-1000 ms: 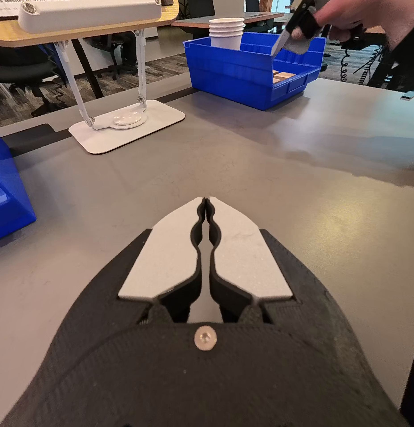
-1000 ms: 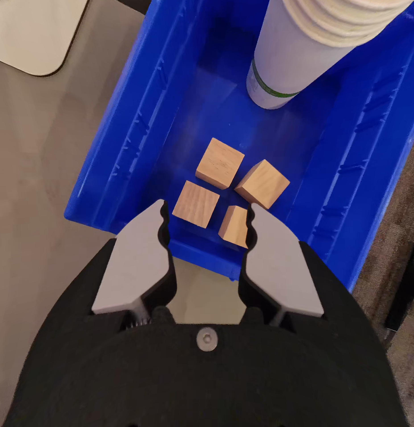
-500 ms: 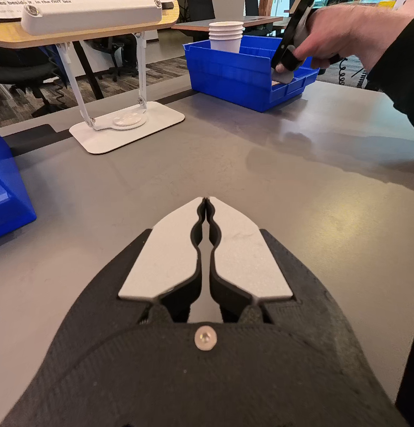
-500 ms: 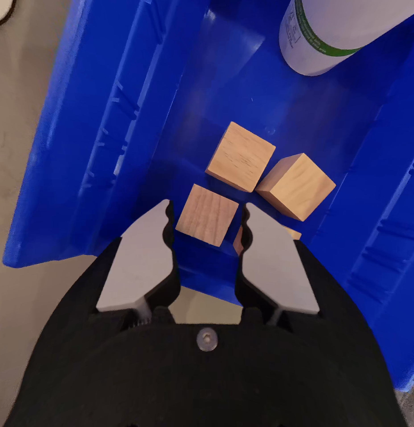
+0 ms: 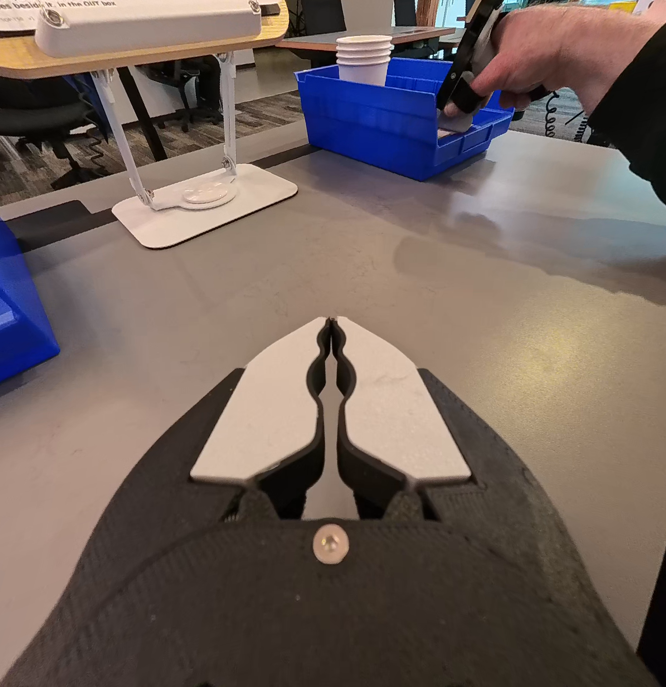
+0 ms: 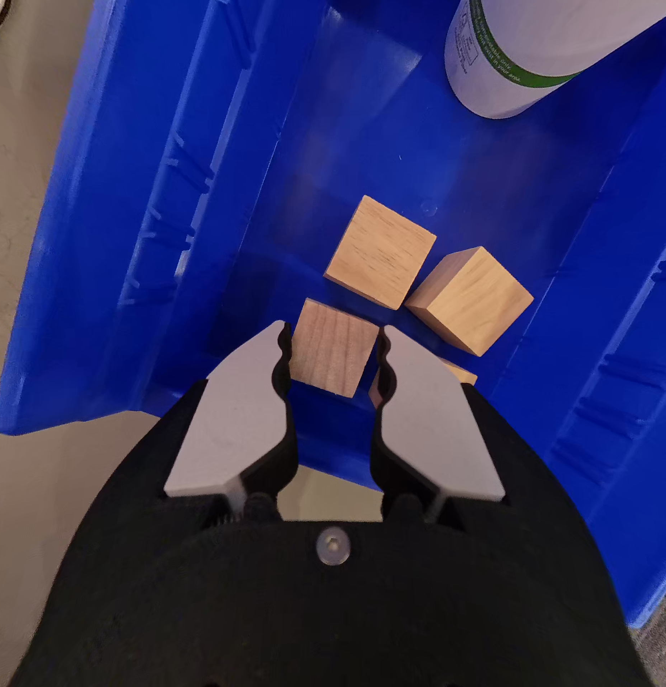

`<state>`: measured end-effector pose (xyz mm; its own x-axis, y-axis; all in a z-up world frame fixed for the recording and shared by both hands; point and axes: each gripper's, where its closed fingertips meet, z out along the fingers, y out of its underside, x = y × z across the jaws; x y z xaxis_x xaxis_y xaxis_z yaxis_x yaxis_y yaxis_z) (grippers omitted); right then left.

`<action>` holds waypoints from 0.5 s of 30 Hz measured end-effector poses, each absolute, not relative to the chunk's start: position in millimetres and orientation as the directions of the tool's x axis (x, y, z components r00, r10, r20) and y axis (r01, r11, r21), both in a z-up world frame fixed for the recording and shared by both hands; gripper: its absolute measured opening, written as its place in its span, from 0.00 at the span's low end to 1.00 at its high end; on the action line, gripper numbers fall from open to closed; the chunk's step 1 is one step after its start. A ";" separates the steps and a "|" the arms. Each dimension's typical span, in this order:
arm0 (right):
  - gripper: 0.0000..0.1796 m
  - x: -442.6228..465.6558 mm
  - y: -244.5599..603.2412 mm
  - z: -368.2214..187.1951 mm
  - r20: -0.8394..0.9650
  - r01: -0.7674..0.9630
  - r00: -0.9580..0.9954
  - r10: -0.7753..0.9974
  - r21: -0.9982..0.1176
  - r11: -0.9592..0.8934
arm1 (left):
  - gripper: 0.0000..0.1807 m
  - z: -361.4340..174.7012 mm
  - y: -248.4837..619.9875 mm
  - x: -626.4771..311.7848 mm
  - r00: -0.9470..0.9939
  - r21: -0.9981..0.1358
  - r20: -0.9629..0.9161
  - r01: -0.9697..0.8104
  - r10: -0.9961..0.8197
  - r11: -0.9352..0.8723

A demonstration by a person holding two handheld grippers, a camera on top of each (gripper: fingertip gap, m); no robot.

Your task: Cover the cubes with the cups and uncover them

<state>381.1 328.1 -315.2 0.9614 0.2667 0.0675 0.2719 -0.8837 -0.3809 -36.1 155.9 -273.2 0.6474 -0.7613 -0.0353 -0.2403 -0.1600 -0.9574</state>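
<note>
Several wooden cubes lie in a blue bin [image 6: 212, 186] at the far side of the grey table. My right gripper [image 6: 332, 327] is open, reaching down into the bin. Its fingertips straddle one cube [image 6: 333, 353], close to both sides; the cube sits slightly skewed between them. Two more cubes [image 6: 379, 252] [image 6: 469, 301] lie just beyond, and another [image 6: 461, 373] is mostly hidden behind the right finger. A stack of white paper cups [image 6: 539, 48] stands in the bin's far end. In the left wrist view the bin [image 5: 379, 126], cups [image 5: 363, 59] and right gripper [image 5: 454, 119] show. My left gripper [image 5: 330, 319] is shut and empty, low over the table.
A white lamp stand base [image 5: 205, 204] sits at the back left of the table. Another blue bin [image 5: 11, 327] is at the left edge. A person's hand [image 5: 547, 55] holds the right gripper. The table's right edge [image 5: 658, 520] is close.
My right gripper has moved down into the bin and narrowed its jaws around one cube. My left gripper has not moved.
</note>
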 end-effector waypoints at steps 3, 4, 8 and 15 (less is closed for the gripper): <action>0.25 381.5 328.2 -315.2 0.075 0.274 0.961 0.266 -0.377 -0.885 | 0.00 -273.4 155.9 -35.9 0.647 -0.957 -0.036 -0.242 -0.762 -0.160; 0.25 381.4 328.4 -315.1 0.081 0.277 0.960 0.266 -0.376 -0.884 | 0.00 -273.5 155.9 -36.0 0.647 -0.957 -0.037 -0.242 -0.762 -0.160; 0.33 379.2 329.4 -308.8 0.083 0.283 0.958 0.273 -0.402 -0.871 | 0.00 -273.6 155.6 -35.7 0.646 -0.956 -0.038 -0.245 -0.763 -0.159; 0.35 405.5 338.7 -234.2 0.076 0.214 0.975 0.210 -0.587 -0.781 | 0.00 -273.9 155.8 -35.8 0.646 -0.956 -0.035 -0.244 -0.763 -0.163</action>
<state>405.5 338.7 -234.2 0.9748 0.2097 0.0760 0.2138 -0.7811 -0.5867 -35.8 155.8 -273.9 0.6457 -0.7628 -0.0346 -0.2438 -0.1630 -0.9560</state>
